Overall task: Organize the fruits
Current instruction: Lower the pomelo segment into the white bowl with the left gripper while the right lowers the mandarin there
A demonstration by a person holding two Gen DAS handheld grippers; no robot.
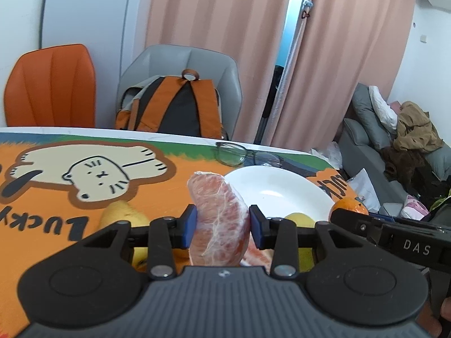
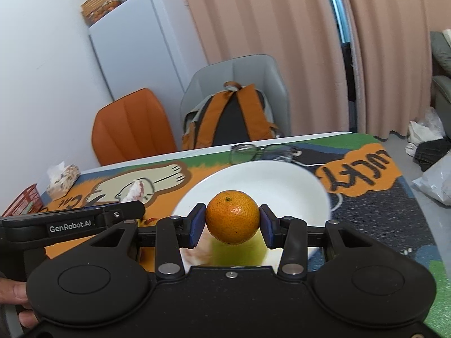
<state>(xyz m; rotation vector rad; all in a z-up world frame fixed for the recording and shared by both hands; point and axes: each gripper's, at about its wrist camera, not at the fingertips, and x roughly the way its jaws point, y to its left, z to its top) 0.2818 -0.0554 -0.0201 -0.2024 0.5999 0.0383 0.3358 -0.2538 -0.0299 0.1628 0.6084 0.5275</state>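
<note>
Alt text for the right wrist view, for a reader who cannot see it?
The right tongs grip an orange above a white plate on a cartoon-cat table mat. Glasses lie beyond the plate; a backpack sits on a grey chair.

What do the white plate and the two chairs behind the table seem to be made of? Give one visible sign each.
White plate: probably glazed ceramic, smooth and glossy. Orange chair: likely leather or vinyl, padded stitched panels. Grey chair: looks like moulded plastic, matte and seamless.
</note>
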